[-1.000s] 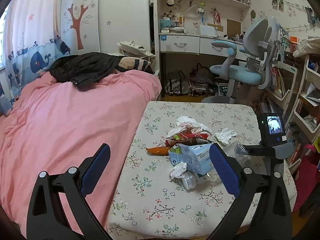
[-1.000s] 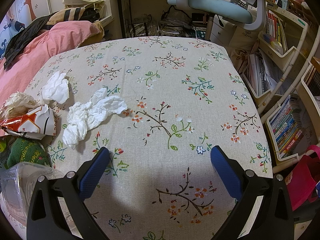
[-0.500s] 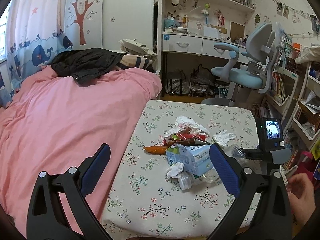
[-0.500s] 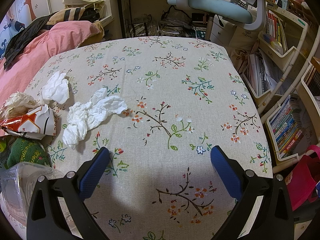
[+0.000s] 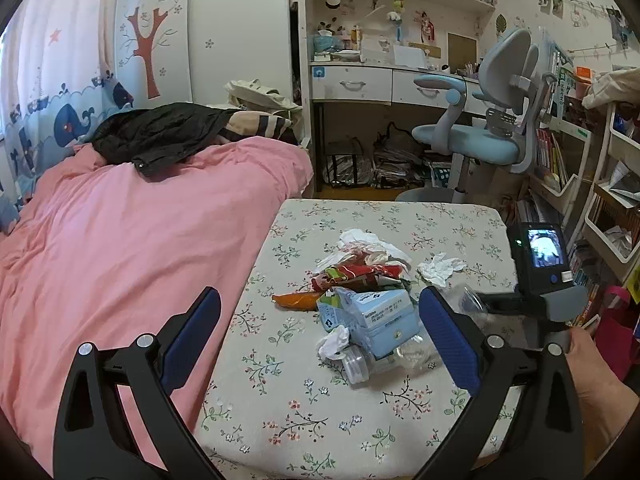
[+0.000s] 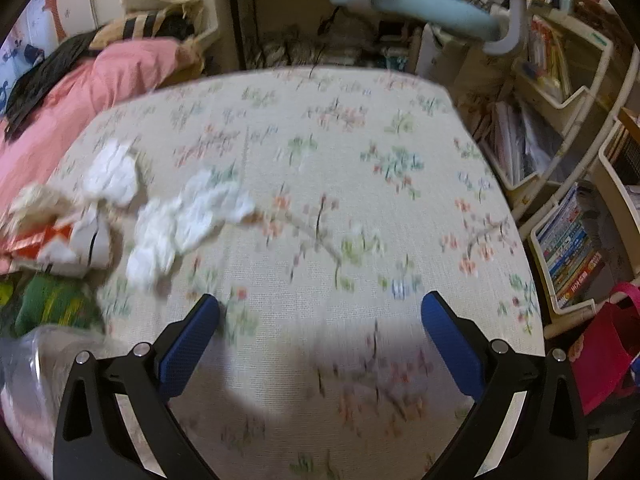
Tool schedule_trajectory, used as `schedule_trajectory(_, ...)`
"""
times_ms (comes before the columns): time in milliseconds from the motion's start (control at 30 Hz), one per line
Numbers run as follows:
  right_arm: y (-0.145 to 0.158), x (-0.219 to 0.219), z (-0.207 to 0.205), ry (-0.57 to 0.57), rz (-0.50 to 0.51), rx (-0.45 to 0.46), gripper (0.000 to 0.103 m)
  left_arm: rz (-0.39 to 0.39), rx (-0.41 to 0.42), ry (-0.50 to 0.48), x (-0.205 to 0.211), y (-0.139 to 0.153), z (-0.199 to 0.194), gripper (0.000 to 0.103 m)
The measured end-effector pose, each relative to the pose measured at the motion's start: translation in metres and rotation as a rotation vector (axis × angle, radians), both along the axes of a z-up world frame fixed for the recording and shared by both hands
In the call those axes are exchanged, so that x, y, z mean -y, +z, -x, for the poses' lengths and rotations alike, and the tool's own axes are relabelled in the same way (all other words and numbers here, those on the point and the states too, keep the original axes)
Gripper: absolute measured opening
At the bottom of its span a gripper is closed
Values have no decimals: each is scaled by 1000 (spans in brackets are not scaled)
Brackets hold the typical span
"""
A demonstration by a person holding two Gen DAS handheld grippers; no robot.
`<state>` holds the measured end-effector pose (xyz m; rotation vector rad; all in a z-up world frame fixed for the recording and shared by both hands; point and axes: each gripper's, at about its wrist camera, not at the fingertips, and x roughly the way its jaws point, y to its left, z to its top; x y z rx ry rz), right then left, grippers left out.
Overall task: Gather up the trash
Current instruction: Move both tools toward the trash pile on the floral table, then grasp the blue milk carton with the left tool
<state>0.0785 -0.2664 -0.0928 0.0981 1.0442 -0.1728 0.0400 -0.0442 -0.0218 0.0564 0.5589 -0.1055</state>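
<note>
You are holding the left gripper [image 5: 320,324] wide open above the flowered table [image 5: 304,420], gripping nothing. The trash pile is lying between its blue fingers [image 5: 448,336] — a light blue carton [image 5: 376,316], a red snack wrapper [image 5: 356,272], an orange wrapper [image 5: 296,300] and a clear bottle [image 5: 372,360]. Your right gripper [image 6: 320,336] is also gaping wide and empty — the crumpled white tissue [image 6: 188,220] is lying ahead, to its left. That view is blurry.

Child's bedroom: bed [image 5: 132,240], desk [image 5: 384,80].
</note>
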Motion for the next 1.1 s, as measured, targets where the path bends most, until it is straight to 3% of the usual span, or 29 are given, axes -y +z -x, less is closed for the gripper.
schedule_trajectory(100,4,9,5,-12,-8,10,97,1,-3,-2,1,0,-1,96)
schedule_trajectory(167,17,13,15,-35,32,72,97,-1,-1,-6,2,0,-2,96)
schedule_trajectory(300,92,7,64,-50,147,424,97,5,-1,-2,2,0,-1,96)
schedule_trajectory(400,127,-1,108,27,58,636,97,18,0,10,-2,0,0,96)
schedule_trajectory(467,126,-1,115,79,-51,611,97,35,-8,17,-10,-1,1,96)
schedule_trajectory(533,127,-10,119,135,-19,574,97,41,-15,23,-15,-3,1,96)
schedule_trajectory(600,130,-31,121,222,78,559,97,42,-15,30,-22,-3,1,96)
schedule_trajectory(667,126,-45,123,284,38,516,97,51,-15,48,-31,-2,0,96)
schedule_trajectory(767,113,-48,125,298,-54,455,97,78,-22,83,-45,-1,-5,96)
schedule_trajectory(867,109,-60,129,303,-55,454,97,101,-33,102,-53,-2,-8,96)
schedule_trajectory(1000,110,-59,132,275,-109,460,97,77,-24,95,-50,-4,-6,96)
schedule_trajectory(1100,111,-65,133,285,-92,453,97,67,-22,82,-46,-4,-6,96)
